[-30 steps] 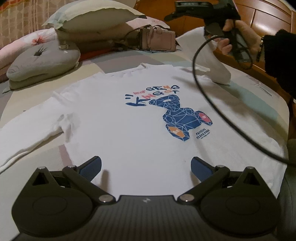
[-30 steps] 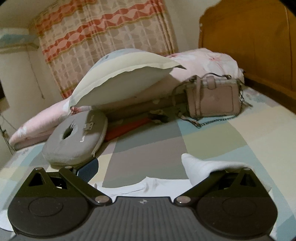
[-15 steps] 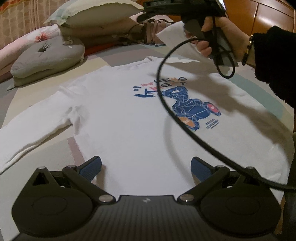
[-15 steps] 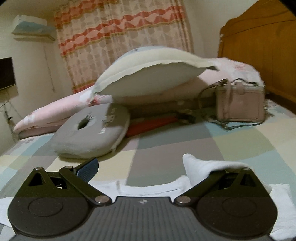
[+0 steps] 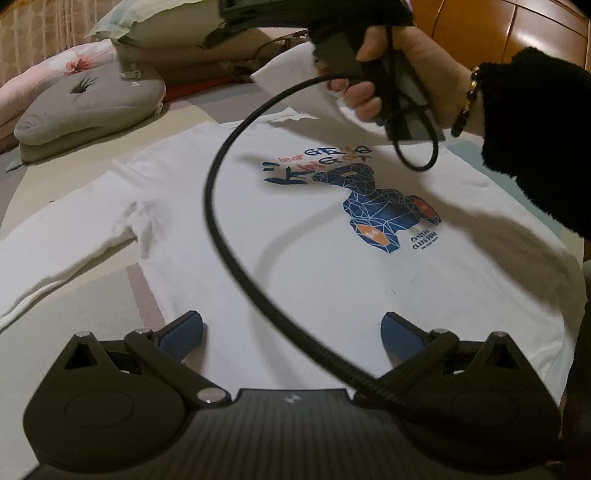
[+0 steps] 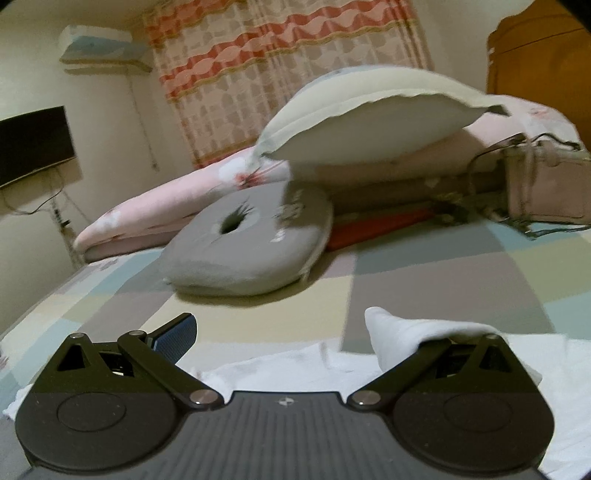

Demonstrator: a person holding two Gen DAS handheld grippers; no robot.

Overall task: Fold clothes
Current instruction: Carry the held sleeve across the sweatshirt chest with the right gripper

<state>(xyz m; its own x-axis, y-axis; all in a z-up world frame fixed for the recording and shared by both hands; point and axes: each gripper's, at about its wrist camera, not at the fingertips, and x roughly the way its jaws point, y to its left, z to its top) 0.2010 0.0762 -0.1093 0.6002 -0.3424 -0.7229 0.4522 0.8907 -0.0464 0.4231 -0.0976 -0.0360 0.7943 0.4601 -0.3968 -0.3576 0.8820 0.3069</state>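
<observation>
A white long-sleeved shirt [image 5: 295, 236] with a blue bear print [image 5: 380, 210] lies face up on the bed. Its left sleeve [image 5: 55, 254] stretches out to the left. My left gripper [image 5: 291, 328] hovers open just above the hem, nothing between its fingers. A person's hand [image 5: 413, 77] in a black sleeve holds my right gripper above the collar. In the right wrist view my right gripper [image 6: 282, 332] stands wide open, with the shirt's other sleeve [image 6: 402, 332] draped over its right finger. That fingertip is hidden under the cloth.
A black cable [image 5: 221, 221] arcs over the shirt from the right gripper down to the left one. A grey ring cushion [image 6: 251, 251], a large pillow [image 6: 369, 122] and a pink handbag [image 6: 543, 184] sit at the bed's head. A wooden headboard [image 5: 535, 33] is on the right.
The hand has carried my right gripper and the draped sleeve leftward, from the shirt's right shoulder to above the collar. The cable swung across the shirt. My left gripper stayed open at the hem.
</observation>
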